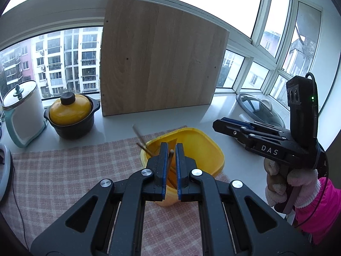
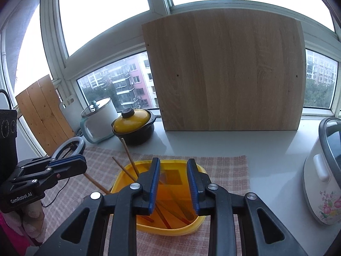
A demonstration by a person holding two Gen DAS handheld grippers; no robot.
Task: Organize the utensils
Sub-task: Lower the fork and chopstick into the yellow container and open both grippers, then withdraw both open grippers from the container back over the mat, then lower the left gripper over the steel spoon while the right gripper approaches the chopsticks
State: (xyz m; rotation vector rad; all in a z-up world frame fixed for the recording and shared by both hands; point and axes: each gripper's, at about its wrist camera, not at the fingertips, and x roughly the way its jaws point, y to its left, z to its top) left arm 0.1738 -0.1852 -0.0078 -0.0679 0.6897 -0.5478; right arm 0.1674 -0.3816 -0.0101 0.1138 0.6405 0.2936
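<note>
A yellow plastic container point(image 2: 127, 171) stands on a pink checked cloth point(image 2: 223, 168) and holds several wooden chopsticks point(image 2: 174, 212); two lean out over its left rim point(image 2: 129, 155). My left gripper point(image 1: 171, 149) is shut on a chopstick point(image 1: 169, 160) over the container point(image 1: 202, 145). It also shows at the left of the right wrist view point(image 2: 82, 163). My right gripper point(image 2: 173, 166) is open and empty, just above the container. It shows from the side in the left wrist view point(image 1: 215, 124).
A wooden board point(image 2: 226, 70) leans on the window at the back. A yellow-lidded black pot point(image 2: 133, 125) and a white lidded pot point(image 2: 100, 118) stand back left. A white rice cooker point(image 2: 324, 179) is at the right. A ring light point(image 2: 68, 147) lies at the left.
</note>
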